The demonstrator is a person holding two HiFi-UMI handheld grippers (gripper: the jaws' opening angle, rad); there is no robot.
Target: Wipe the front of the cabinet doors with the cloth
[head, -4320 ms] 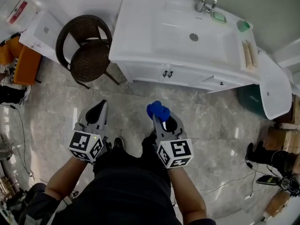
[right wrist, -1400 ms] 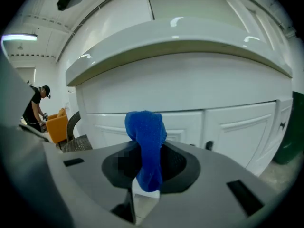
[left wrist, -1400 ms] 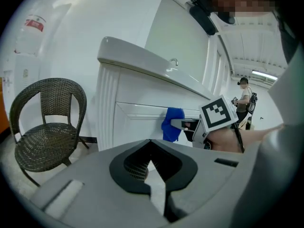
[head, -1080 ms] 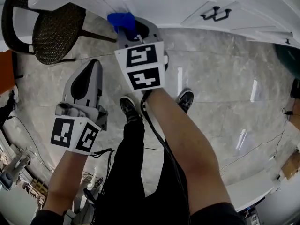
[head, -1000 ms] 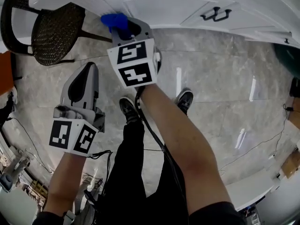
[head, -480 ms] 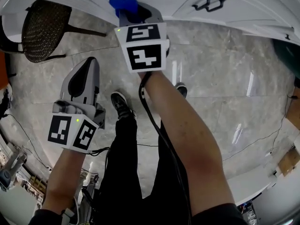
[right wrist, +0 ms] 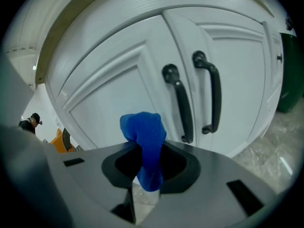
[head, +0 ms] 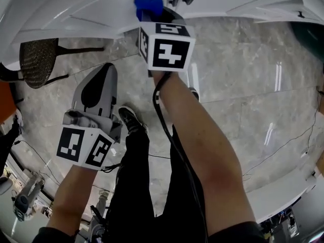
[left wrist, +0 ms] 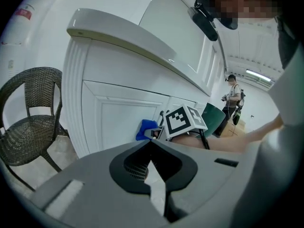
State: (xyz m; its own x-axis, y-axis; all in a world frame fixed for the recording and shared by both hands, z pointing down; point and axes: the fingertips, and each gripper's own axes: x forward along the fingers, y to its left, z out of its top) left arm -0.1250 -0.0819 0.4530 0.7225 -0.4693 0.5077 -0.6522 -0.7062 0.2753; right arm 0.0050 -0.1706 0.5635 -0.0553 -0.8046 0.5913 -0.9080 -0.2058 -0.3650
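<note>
Right gripper view: cloth (blue, clamped)

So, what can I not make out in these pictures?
1. Whether the cloth touches the cabinet door: in the right gripper view, the cloth covers that spot.
2. The jaws of the right hand-held gripper, head view: its marker cube mostly hides them.
3. The distant person, left gripper view: too small for detail.

The head view looks steeply down on the front of the cabinet from just before it, the right gripper view faces its door handles close up, and the left gripper view (farther back, seemingly lower) shares that front at a slant.
</note>
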